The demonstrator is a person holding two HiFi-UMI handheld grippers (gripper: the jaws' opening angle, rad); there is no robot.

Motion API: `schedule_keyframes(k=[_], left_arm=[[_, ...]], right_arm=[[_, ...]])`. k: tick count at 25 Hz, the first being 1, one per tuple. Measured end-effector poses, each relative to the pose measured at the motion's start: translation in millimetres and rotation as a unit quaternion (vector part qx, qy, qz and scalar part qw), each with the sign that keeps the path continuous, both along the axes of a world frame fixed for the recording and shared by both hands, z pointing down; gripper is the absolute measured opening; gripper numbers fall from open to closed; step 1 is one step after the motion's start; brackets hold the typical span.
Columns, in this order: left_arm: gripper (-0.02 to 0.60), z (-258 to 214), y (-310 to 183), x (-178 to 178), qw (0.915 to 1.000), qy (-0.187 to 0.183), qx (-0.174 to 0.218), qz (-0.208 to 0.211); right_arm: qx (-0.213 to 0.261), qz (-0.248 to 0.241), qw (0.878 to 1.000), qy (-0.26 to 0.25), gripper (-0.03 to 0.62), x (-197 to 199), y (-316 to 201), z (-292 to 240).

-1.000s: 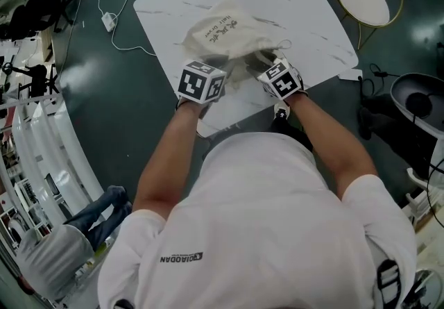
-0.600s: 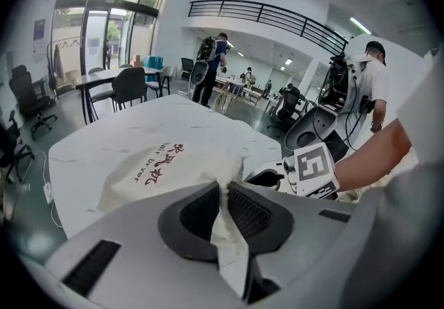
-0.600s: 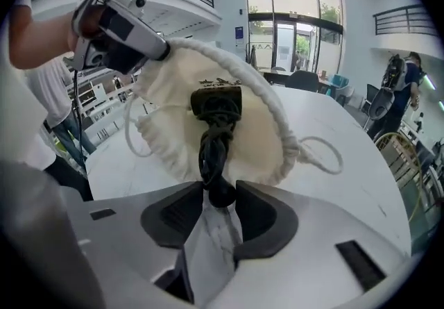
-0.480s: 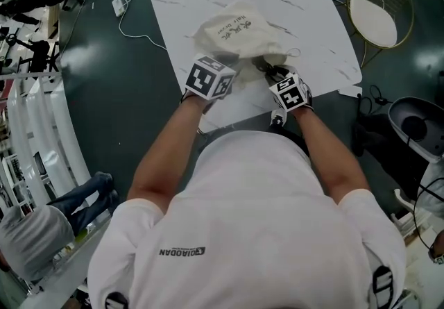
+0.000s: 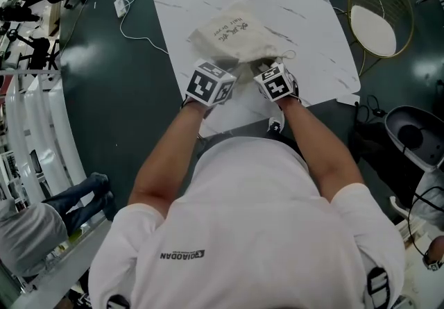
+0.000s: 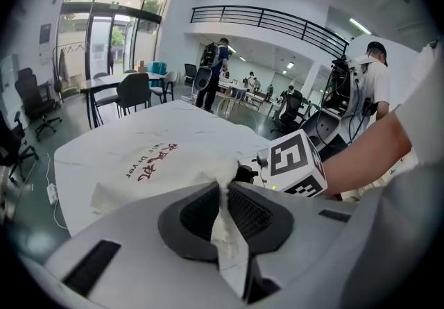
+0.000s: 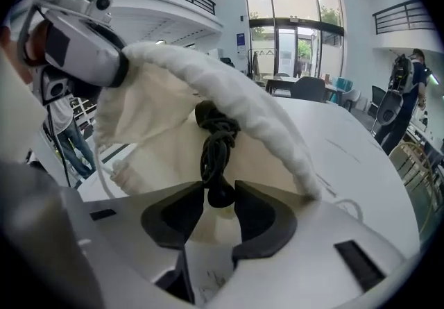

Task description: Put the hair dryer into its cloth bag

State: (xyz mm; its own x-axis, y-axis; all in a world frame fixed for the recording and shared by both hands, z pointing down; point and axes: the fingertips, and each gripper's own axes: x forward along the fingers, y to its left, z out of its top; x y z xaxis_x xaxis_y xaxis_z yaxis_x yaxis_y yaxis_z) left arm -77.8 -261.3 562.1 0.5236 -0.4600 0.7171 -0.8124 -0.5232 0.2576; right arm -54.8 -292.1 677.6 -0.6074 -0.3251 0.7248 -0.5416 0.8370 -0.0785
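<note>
Bag point(image 5: 232, 33) is laid on the table point(image 5: 312, 16), ahead of both grippers. A fold of its rim is pinched between the nearly closed jaws of the left gripper point(image 6: 223, 193). The dryer's black cord point(image 7: 216, 137), bunched at the bag's mouth, is clamped by the right gripper point(image 7: 222, 196), whose jaws have just been closing.
</note>
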Motion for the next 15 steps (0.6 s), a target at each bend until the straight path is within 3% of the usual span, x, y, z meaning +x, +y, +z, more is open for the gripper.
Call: schedule_keyframes(k=[6,12,15], left_arm=[[0.061,3,0,-2,1.0,0.003,-0.005,-0.001],[0.063,11,4,0,0.9998,-0.013,-0.007,0.017],[0.064,20,9,2,0.9989,-0.03,-0.011,0.034]], right_arm=[[-0.013,-0.016,1.0,0.02,0.161,-2,-2,20],[0.001,-0.011,1.0,-0.026,0.172,15,4,-8],[-0.018,0.004,0.998,-0.052,0.172,39,24,-27]])
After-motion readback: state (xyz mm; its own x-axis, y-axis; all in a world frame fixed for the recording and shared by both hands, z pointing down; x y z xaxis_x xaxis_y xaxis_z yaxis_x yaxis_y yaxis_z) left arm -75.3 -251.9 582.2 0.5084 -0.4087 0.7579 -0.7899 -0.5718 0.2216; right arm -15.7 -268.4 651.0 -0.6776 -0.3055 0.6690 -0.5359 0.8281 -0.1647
